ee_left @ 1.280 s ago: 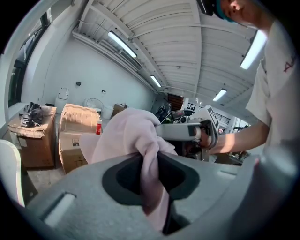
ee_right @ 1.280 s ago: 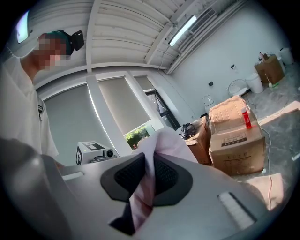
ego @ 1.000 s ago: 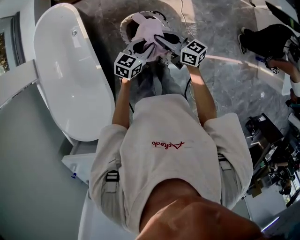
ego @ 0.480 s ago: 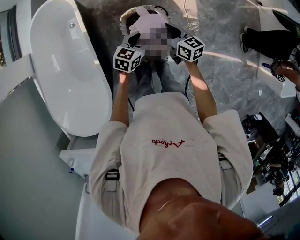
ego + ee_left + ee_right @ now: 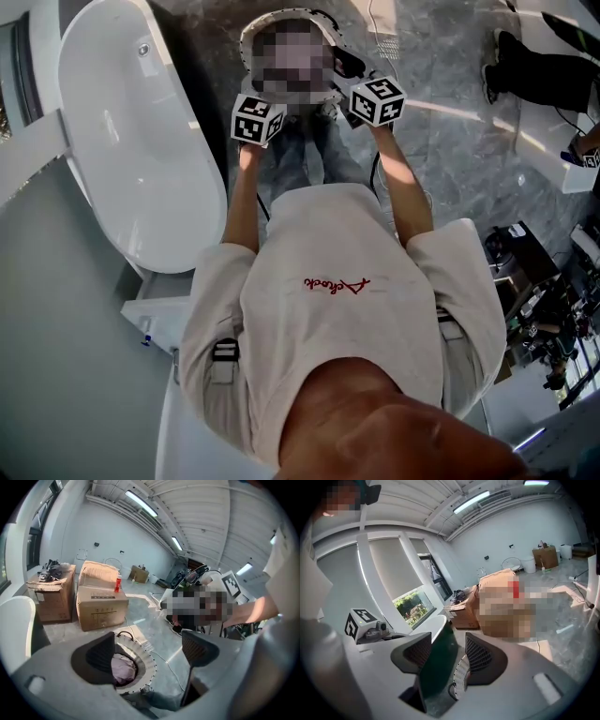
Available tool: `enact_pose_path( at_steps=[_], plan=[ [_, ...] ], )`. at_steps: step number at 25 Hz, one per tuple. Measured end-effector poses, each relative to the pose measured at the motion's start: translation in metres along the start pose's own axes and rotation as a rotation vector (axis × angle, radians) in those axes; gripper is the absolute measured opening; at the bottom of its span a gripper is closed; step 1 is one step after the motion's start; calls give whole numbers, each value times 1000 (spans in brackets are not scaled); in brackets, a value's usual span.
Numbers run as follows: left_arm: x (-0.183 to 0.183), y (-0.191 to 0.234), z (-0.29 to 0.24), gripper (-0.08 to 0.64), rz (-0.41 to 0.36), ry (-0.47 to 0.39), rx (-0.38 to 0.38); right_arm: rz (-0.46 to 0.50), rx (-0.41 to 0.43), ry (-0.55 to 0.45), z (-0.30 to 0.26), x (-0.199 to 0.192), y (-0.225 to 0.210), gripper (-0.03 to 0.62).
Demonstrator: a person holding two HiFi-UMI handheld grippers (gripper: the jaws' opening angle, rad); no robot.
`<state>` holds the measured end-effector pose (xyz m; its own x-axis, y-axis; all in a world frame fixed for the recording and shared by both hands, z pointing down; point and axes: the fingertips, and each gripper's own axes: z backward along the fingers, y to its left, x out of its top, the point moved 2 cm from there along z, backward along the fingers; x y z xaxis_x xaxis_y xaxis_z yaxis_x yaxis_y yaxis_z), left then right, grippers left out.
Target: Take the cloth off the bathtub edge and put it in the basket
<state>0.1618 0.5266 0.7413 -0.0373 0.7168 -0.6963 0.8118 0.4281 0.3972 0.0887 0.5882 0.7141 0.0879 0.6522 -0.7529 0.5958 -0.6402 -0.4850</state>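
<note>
Here, a white bathtub at left; the left gripper, jaws just spread wide and empty, hovers over the pink cloth in the round basket; the right gripper, also opening, empty

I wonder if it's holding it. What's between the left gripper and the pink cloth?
Only air, the left gripper view shows. The left gripper has just been opening its jaws, empty; the pink cloth lies in the basket.

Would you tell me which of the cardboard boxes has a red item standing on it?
The big box nearest the basket; a red container stands on its top, unlike the others.
</note>
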Motion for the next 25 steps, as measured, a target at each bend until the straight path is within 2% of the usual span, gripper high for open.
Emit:
enact_pose_path(
  at_steps=[3, 6, 11, 17, 19, 20, 25],
  plan=[
    [5, 0, 3, 451, -1, -23, 3, 9, -5, -2, 0, 2, 1, 224],
    [9, -1, 5, 403, -13, -33, 7, 28, -19, -6, 2, 4, 1, 209],
    [25, -3, 11, 259, -34, -90, 29, 59, -42, -22, 8, 9, -2, 175],
    [51, -8, 24, 111, -51, -174, 42, 84, -110, -105, 25, 30, -7, 63],
    [58, -12, 30, 38, -67, -200, 45, 99, -125, -124, 31, 37, -6, 14],
    [62, -14, 33, 8, -76, -210, 47, 104, -129, -132, 33, 40, -4, 11],
    [74, -25, 44, 0, -110, -242, 53, 133, -110, -166, 46, 53, 9, 6]
  ],
)
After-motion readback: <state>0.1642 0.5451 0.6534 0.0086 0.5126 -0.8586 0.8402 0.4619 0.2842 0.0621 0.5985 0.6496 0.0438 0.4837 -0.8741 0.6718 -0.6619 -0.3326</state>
